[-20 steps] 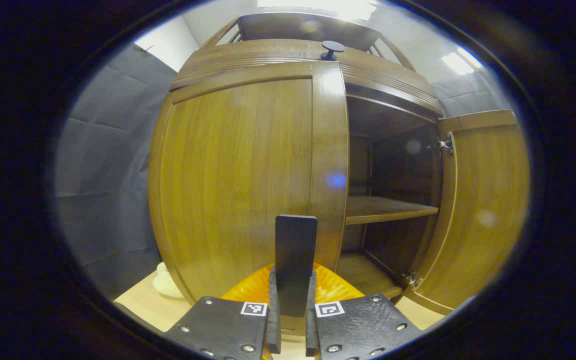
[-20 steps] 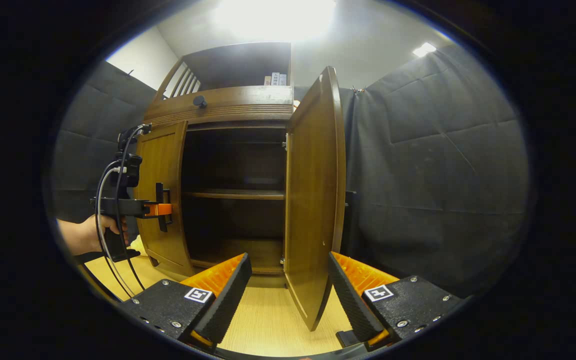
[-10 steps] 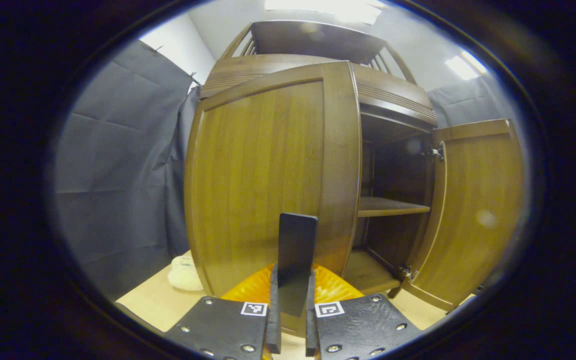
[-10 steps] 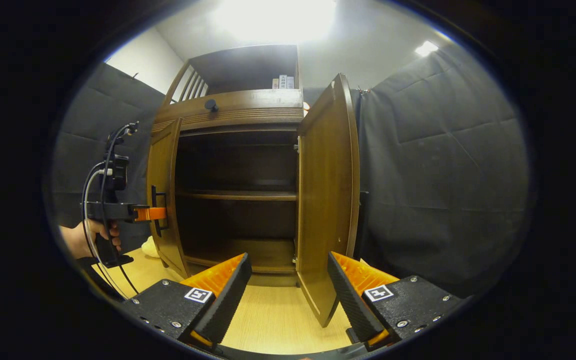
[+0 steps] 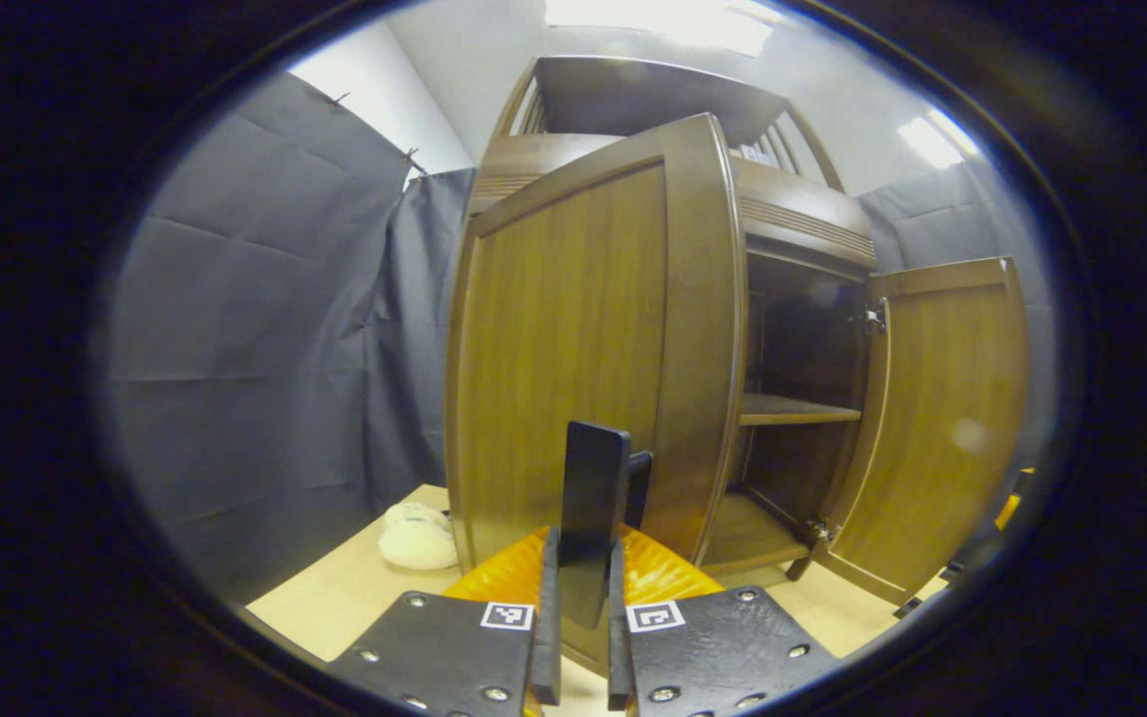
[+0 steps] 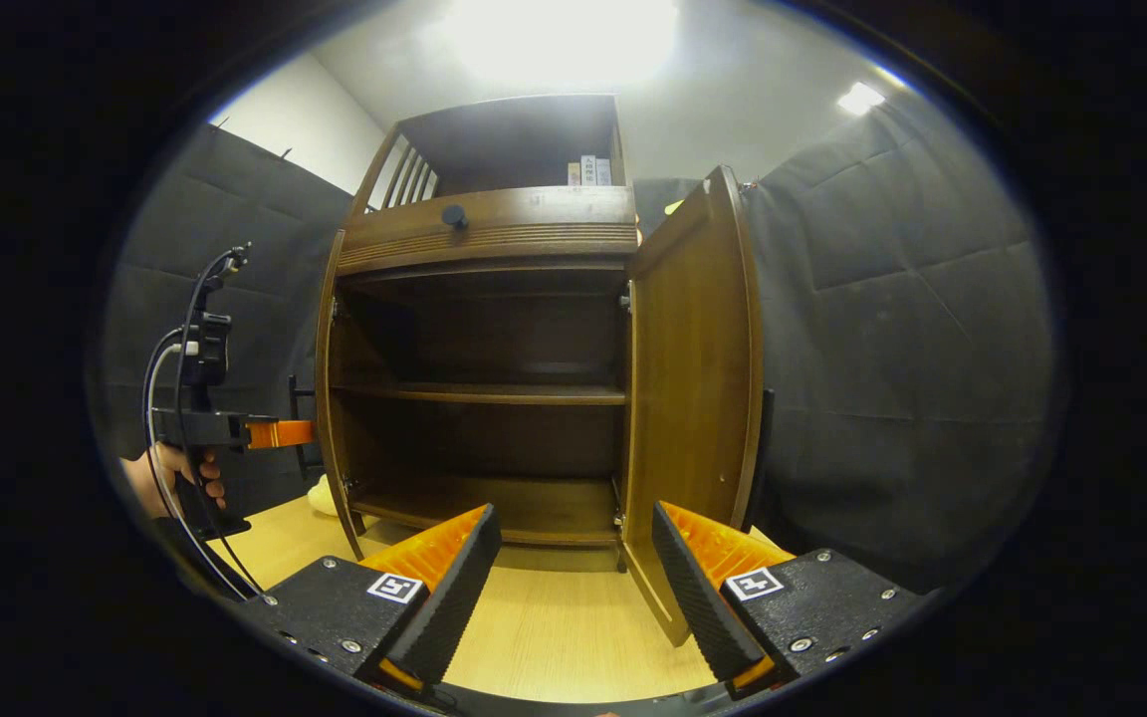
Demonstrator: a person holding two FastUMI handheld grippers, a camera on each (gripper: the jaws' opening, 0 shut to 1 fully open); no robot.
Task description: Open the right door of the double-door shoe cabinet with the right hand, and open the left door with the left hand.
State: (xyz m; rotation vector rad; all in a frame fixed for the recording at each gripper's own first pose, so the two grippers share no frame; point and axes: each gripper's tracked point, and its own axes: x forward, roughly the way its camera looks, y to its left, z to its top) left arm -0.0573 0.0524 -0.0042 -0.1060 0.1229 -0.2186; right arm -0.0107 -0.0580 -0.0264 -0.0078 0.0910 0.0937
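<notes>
Dark cloth walls enclosed the booth, and the wooden shoe cabinet (image 6: 479, 349) stood on a pale counter (image 6: 554, 637). Its right door (image 6: 693, 398) stood swung wide, and its left door (image 5: 583, 339) was swung out edge-on, baring the inner shelf (image 6: 479, 394). The left tongs (image 5: 578, 588) were clenched on that door's dark handle (image 5: 593, 498); from the right gripper view a hand (image 6: 170, 473) held them beside the cabinet. The right tongs (image 6: 573, 568) hung released before the cabinet, grasping nothing. Small labelled boxes (image 6: 588, 171) sat on top, their writing too small to read. A whitish lump (image 5: 419, 538) lay left of the cabinet.
</notes>
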